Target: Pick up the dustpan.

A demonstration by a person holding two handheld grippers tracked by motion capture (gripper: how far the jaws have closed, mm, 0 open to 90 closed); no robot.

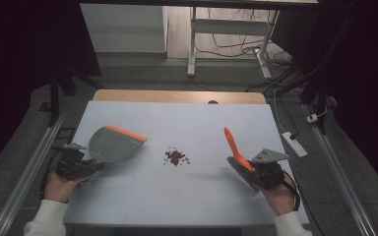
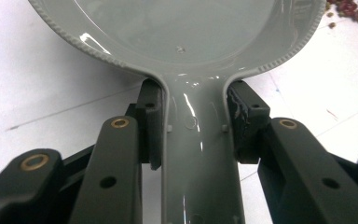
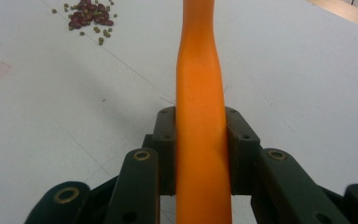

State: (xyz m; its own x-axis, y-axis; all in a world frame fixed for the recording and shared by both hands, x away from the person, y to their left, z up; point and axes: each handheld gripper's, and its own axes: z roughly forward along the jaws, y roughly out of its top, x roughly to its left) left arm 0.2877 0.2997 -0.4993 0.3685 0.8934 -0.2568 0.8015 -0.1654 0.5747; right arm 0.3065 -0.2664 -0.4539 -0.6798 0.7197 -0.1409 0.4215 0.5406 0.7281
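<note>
My left gripper (image 1: 92,166) clamps the grey dustpan (image 1: 114,144) at frame left; my right gripper (image 1: 246,169) clamps the orange brush (image 1: 235,147) at right; beans (image 1: 175,157) sit centre.

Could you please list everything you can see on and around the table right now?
Grey plastic dustpan with orange front lip: one, left part of table, handle clamped in left gripper.
Orange-handled brush: one, right part of table, handle clamped in right gripper.
Pile of small dark red and greenish beans: one, table centre, between both tools.
White table top: one, wooden strip at far edge.
White power strip: one, floor, right of table.
Left gripper: one, black, shut on dustpan.
Right gripper: one, black, shut on brush.
</note>
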